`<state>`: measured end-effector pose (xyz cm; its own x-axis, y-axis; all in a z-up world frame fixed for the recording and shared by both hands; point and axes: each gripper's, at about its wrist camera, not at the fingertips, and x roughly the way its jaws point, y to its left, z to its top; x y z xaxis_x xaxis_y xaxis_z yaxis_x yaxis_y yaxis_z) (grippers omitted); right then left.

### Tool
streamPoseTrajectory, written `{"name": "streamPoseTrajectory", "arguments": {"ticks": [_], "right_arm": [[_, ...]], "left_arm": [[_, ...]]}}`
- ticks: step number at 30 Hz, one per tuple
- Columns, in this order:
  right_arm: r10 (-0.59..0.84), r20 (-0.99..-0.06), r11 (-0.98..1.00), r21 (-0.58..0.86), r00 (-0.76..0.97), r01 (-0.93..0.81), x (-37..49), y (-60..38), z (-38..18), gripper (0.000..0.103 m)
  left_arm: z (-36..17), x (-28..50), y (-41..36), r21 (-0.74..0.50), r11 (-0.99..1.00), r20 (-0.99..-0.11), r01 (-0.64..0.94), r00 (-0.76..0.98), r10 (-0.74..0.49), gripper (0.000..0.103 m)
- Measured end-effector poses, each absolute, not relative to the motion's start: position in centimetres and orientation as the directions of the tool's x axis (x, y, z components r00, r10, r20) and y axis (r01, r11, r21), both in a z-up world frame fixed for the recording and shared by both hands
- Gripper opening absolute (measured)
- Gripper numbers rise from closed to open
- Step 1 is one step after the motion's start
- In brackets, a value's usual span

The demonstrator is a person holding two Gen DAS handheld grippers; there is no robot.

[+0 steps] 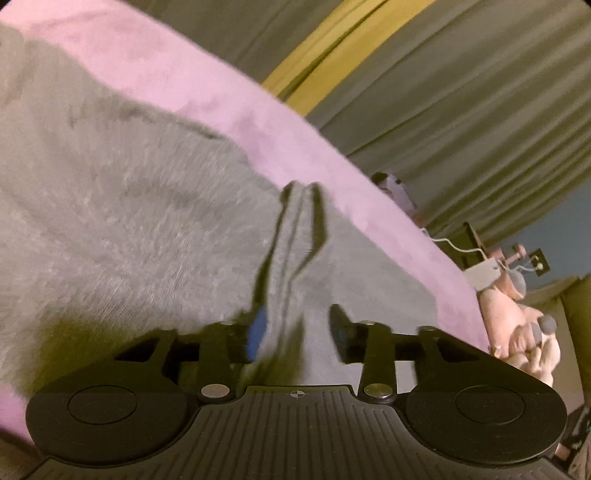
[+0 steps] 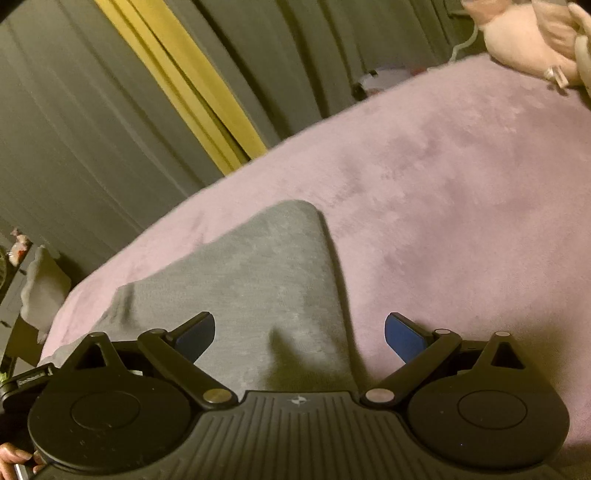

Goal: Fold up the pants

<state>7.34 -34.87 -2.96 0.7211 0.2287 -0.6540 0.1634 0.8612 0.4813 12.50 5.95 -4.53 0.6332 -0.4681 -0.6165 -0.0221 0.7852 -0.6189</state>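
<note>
Grey, soft knit pants (image 1: pixel 122 221) lie spread on a bed covered with a pink plush blanket (image 1: pixel 207 92), reaching close to the bed's far edge in the left wrist view. A raised ridge of the grey cloth runs from the middle of the garment down into the left gripper (image 1: pixel 299 332). Its jaws stand partly apart with that ridge between them; the cloth lies against the blue pad on one side and clear of the dark pad on the other, so it is not pinched. The picture is blurred there.

The right gripper (image 2: pixel 299 332) hangs over a rounded corner of the pants (image 2: pixel 258 280), its blue-padded jaws spread wide and touching nothing. That corner lies flat on the blanket, pointing toward the bed's far edge.

Grey-green curtains (image 2: pixel 74 110) with a yellow strip hang beyond the far edge, and a pale pink stuffed toy (image 2: pixel 528 33) rests at the bed's far corner.
</note>
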Motion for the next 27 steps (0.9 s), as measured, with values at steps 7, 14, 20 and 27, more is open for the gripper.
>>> {"name": "streamPoseTrajectory", "arguments": {"ticks": [7, 14, 20, 27], "right_arm": [[0.328, -0.596, 0.850, 0.525, 0.733, 0.047, 4.6, -33.4, -1.5, 0.044], [0.271, -0.805, 0.920, 0.378, 0.527, 0.105, 5.9, -29.7, -4.1, 0.033], [0.237, -0.803, 0.943, 0.324, 0.547, 0.068, 5.5, -29.0, -4.1, 0.034], [0.239, -0.763, 0.948, 0.318, 0.601, 0.028, 6.0, -28.4, -3.0, 0.034]], "left_arm": [[-2.7, 9.0, 4.2, -0.632, 0.773, -0.579, 0.058, 0.626, -0.522, 0.065], [-4.0, 8.9, 0.9, -0.545, 0.832, -0.665, 0.103, 0.551, -0.504, 0.065], [-5.1, 9.1, 0.5, -0.479, 0.876, -0.744, 0.057, 0.504, -0.439, 0.059], [-3.2, 7.9, 2.0, -0.483, 0.872, -0.642, 0.073, 0.647, -0.410, 0.067]]}}
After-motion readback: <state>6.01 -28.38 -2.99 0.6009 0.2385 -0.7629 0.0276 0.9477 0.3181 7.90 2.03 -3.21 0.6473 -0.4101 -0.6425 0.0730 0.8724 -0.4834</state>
